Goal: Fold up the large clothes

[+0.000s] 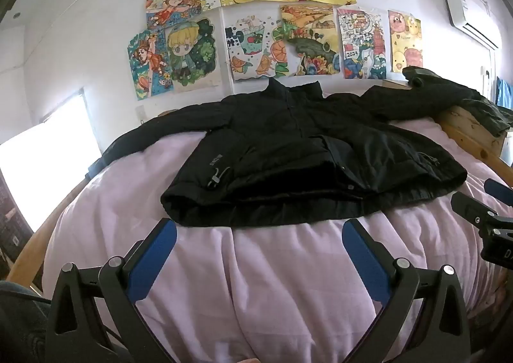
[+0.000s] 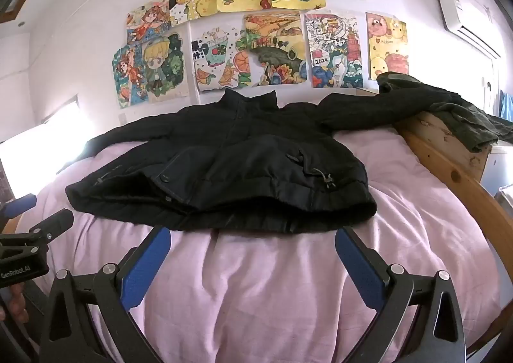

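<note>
Both grippers, the left gripper (image 1: 259,236) and the right gripper (image 2: 253,243), hover at the bottom of the frame with fingers spread wide and empty over the pink bed (image 1: 288,283), so each should pinch a hem corner of the black jacket (image 1: 304,151) lying flat mid-frame, sleeves outspread, before folding.

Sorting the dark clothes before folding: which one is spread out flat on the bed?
The black jacket, lying collar-up on the pink bedding. The other dark garment hangs bunched over the wooden bed frame.
</note>
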`<state>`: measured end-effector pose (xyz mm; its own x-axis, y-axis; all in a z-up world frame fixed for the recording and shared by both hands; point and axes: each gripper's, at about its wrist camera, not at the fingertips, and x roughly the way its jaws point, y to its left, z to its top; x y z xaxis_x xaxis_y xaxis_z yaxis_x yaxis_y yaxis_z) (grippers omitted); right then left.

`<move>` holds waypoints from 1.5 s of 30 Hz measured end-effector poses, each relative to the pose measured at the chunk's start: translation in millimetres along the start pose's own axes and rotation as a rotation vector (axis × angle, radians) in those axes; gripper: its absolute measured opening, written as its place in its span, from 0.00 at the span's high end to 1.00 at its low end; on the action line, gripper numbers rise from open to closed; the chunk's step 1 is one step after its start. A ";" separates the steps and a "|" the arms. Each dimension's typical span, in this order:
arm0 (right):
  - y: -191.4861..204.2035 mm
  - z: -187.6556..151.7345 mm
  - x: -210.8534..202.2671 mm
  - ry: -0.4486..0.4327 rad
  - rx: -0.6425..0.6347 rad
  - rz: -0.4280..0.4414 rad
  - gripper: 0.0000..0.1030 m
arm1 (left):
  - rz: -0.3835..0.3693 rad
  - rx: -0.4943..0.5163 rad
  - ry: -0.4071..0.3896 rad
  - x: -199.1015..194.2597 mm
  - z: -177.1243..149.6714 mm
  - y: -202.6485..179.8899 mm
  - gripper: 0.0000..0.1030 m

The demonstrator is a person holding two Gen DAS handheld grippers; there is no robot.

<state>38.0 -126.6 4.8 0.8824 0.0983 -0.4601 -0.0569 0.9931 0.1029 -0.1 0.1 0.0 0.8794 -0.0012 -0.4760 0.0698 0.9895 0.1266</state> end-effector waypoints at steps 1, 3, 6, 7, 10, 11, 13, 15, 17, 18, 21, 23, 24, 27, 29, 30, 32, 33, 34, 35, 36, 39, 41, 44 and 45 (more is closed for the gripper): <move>-0.1 0.1 0.1 0.001 0.000 0.000 0.00 | 0.000 0.001 0.001 0.0 0.0 0.0 0.01; -0.4 0.0 0.2 0.000 0.001 0.001 0.00 | 0.000 0.000 0.000 -0.2 0.1 0.4 0.01; -0.9 0.1 0.5 0.000 0.002 0.001 0.00 | 0.001 0.004 0.002 0.0 0.1 -0.1 0.01; -1.0 0.2 0.6 0.001 0.003 0.001 0.00 | 0.002 0.004 0.001 -0.1 0.1 -0.1 0.01; -0.7 -0.1 1.1 0.005 0.007 0.003 0.00 | 0.002 0.005 0.002 0.1 0.0 -0.1 0.01; -0.3 -0.2 1.1 0.006 0.007 0.003 0.00 | 0.002 0.005 0.002 0.2 0.0 -0.1 0.01; 0.0 -0.3 1.6 0.006 0.008 0.004 0.00 | 0.002 0.005 0.001 0.1 0.1 0.0 0.01; 0.0 -0.5 2.0 0.007 0.010 0.004 0.00 | 0.001 0.005 0.001 0.1 0.1 -0.1 0.01; -0.2 -0.2 2.6 0.007 0.009 0.003 0.00 | 0.003 0.005 0.000 0.0 0.1 -0.1 0.01; 0.3 -0.4 2.6 0.007 0.010 0.003 0.00 | 0.002 0.005 0.000 0.1 0.1 -0.1 0.01; 1.2 0.4 2.2 0.008 0.009 0.004 0.00 | 0.004 0.006 0.000 0.2 0.1 -0.2 0.01; 1.6 0.7 2.0 0.008 0.010 0.003 0.00 | 0.004 0.005 0.000 0.0 0.1 -0.1 0.01; 1.8 -1.7 3.2 0.008 0.009 0.003 0.00 | 0.004 0.005 -0.001 0.0 0.1 -0.1 0.01; 1.9 -1.3 3.0 0.007 0.010 0.004 0.00 | 0.004 0.006 -0.001 0.1 0.0 -0.2 0.01; 2.5 -0.8 2.9 0.008 0.011 0.003 0.00 | 0.004 0.006 -0.002 0.0 0.1 -0.1 0.01; 2.4 -0.3 2.5 0.009 0.011 0.004 0.00 | 0.004 0.006 -0.002 0.1 0.1 -0.1 0.01; 3.3 -0.1 2.1 0.009 0.012 0.004 0.00 | 0.004 0.006 -0.002 0.1 0.1 -0.2 0.01; 3.7 0.1 1.8 0.009 0.012 0.005 0.00 | 0.003 0.007 -0.001 0.2 0.0 -0.2 0.01; 3.9 0.2 1.6 0.011 0.013 0.006 0.00 | 0.003 0.007 0.000 0.3 0.0 -0.3 0.01; 4.1 0.9 1.2 0.011 0.014 0.006 0.00 | 0.004 0.007 -0.001 0.0 0.1 -0.1 0.01; 3.6 0.9 2.1 0.012 0.014 0.007 0.00 | 0.003 0.006 0.000 0.1 0.3 0.1 0.01; 3.0 -1.0 4.0 0.008 0.015 0.000 0.00 | 0.005 0.008 -0.001 0.1 0.1 -0.1 0.01; 2.9 -1.1 4.2 0.007 0.016 0.001 0.00 | 0.004 0.007 -0.002 0.0 0.1 -0.1 0.01; 3.2 0.0 3.6 0.009 0.016 -0.001 0.00 | 0.004 0.008 -0.002 0.1 0.1 -0.1 0.01; 3.2 0.0 3.7 0.009 0.017 -0.001 0.00 | 0.005 0.007 -0.002 0.1 0.1 0.0 0.01</move>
<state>41.1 -123.0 3.5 0.8780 0.0984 -0.4685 -0.0486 0.9919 0.1173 0.1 0.1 0.1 0.8808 0.0030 -0.4735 0.0693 0.9884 0.1351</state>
